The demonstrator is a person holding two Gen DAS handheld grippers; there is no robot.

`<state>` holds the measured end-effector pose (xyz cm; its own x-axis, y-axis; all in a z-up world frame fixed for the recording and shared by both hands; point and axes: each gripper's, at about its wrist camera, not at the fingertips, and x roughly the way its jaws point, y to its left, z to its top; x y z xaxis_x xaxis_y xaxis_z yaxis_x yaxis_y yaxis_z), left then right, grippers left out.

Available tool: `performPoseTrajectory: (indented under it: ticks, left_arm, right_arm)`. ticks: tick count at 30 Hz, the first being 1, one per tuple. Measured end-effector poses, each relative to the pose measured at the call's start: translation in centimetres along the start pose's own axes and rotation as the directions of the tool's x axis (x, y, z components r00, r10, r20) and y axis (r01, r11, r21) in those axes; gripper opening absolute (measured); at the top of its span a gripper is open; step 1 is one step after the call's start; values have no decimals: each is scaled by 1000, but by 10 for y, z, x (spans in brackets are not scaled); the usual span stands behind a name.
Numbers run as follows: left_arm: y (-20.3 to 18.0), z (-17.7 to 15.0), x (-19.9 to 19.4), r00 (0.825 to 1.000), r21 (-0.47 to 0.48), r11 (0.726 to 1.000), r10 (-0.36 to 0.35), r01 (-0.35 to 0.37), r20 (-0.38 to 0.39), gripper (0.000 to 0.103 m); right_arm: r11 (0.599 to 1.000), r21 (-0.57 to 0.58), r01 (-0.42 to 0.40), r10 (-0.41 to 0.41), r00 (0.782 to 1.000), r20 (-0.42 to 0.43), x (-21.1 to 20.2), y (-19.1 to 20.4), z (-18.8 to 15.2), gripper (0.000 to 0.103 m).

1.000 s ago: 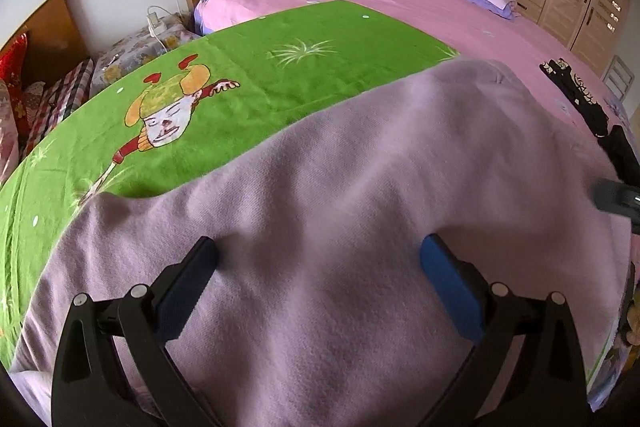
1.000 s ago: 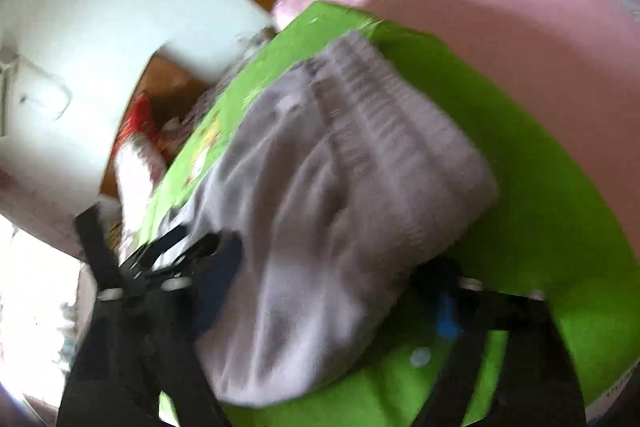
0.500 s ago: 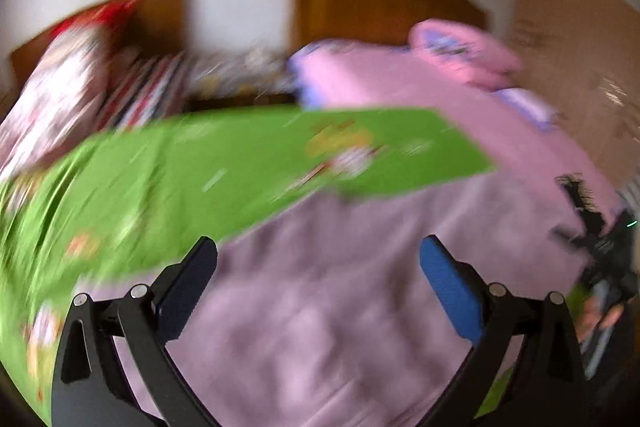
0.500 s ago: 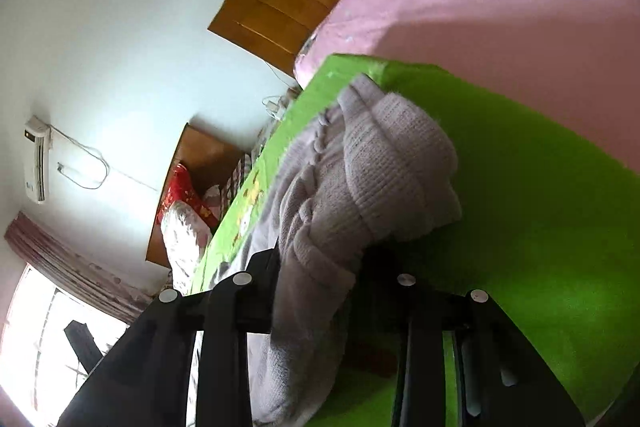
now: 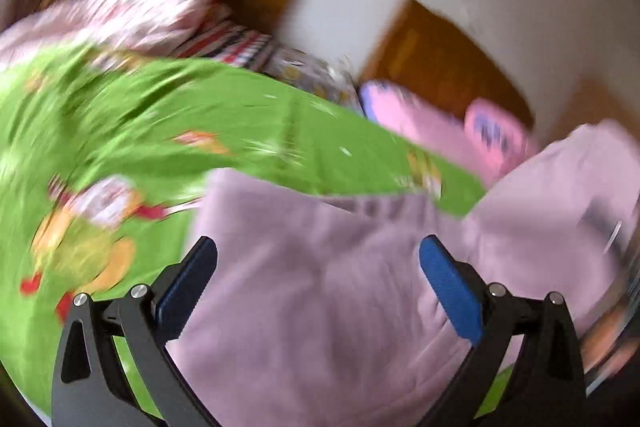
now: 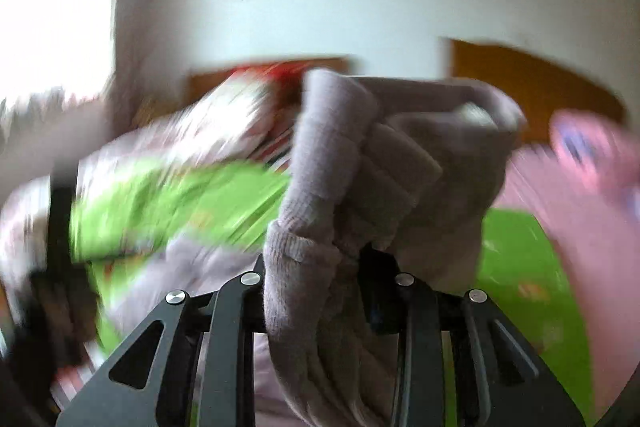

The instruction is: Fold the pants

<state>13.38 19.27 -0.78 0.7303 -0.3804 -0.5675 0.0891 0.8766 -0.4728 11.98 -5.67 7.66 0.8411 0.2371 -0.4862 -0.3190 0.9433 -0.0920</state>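
Lilac knitted pants (image 5: 312,307) lie on a green cartoon-print sheet (image 5: 200,115). My left gripper (image 5: 318,241) hovers open just over them, its blue pads (image 5: 448,291) wide apart with nothing pinched. At the right of the left wrist view, one part of the pants (image 5: 560,187) is raised off the sheet. In the right wrist view, my right gripper (image 6: 316,259) is shut on a bunched, ribbed fold of the pants (image 6: 360,155), held up in front of the camera. The cloth hides its pads. Both views are blurred by motion.
A pink bed (image 5: 432,131) with a folded pink quilt (image 5: 496,135) lies beyond the green sheet. Wooden headboards (image 5: 440,67) stand against the white wall. Patterned pillows and striped bedding (image 5: 160,7) are piled at the far left. A bright window (image 6: 52,27) is on the left.
The right gripper has shut on the bunched pants and lifted them while rolling upright. The left gripper stayed open and swung sideways over the pants, so its view now faces the pillows.
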Motion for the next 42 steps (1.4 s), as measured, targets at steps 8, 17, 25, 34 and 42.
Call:
performPoseTrajectory:
  ticks: [8,17,25,34,42]
  left_arm:
    - [69,-19,-46,994,-222,971,-104,93,-38,101]
    - [10,-11,17,836,-280,869,-478,407,-268,101]
    - [-12,-6,98,774,-261,919,-390,295,-499,101]
    - [-1,-17,88,768,-210,914,-406,348,-495,101]
    - [-18,-20,92,781,-127,934,-350,334,-517,101]
  right_arm:
    - [876,-476,-74,-20,981,-191,81,132,-84,32]
    - [873,-487,9,-41,998,-55,48,127,-77,32]
    - [779,-627,-12,-10,999,-32,18,135,-92,37]
    - [998,-58,-14,14,1000,2,-82,-13,-89,90]
    - [967,250,41,24,968,-251,-63,-79,-157,93]
